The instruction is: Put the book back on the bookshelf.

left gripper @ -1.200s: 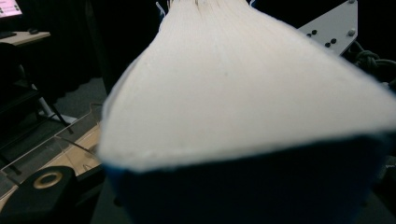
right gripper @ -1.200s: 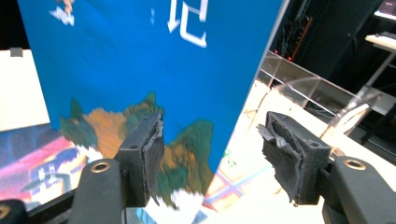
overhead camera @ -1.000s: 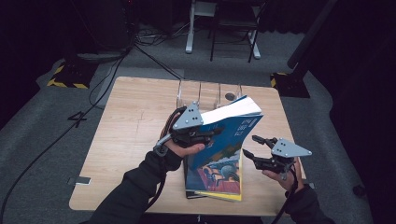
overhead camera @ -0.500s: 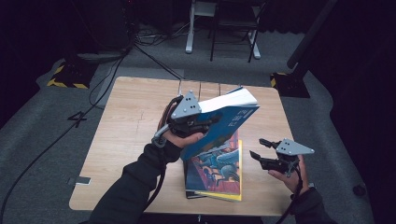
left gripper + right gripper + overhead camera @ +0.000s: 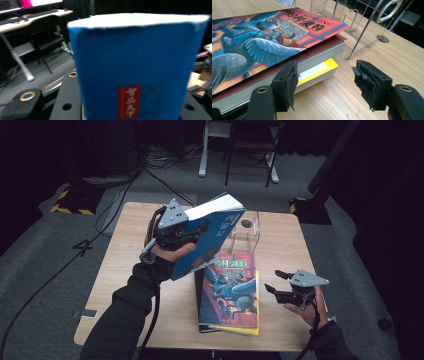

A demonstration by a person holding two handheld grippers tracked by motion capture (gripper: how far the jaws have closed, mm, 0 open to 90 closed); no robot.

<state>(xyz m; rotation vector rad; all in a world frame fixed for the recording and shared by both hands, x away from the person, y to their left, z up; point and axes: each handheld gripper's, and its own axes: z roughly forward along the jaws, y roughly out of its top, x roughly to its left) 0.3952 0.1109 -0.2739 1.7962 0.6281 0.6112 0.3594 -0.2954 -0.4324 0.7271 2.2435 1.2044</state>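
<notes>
My left gripper [image 5: 191,234] is shut on a thick blue book [image 5: 215,237] and holds it tilted in the air above the table's middle. Its blue cover with a red label [image 5: 130,100] stands close between the jaws in the left gripper view. On the table lies a stack topped by an illustrated book [image 5: 232,290] [image 5: 262,42], with a yellow book [image 5: 319,71] beneath. My right gripper [image 5: 272,280] [image 5: 324,75] hovers low beside the stack's right edge. Its jaws have just been opening a little, with nothing between them.
A clear acrylic book stand [image 5: 245,232] [image 5: 362,27] sits on the wooden table [image 5: 125,265] behind the stack. A round hole [image 5: 383,38] pierces the tabletop near it. Chair and desk legs [image 5: 250,155] and cables stand on the floor beyond.
The left hand has raised the blue book off the stack, up and toward the table's far side, uncovering the illustrated cover. The right gripper has stayed about where it was.
</notes>
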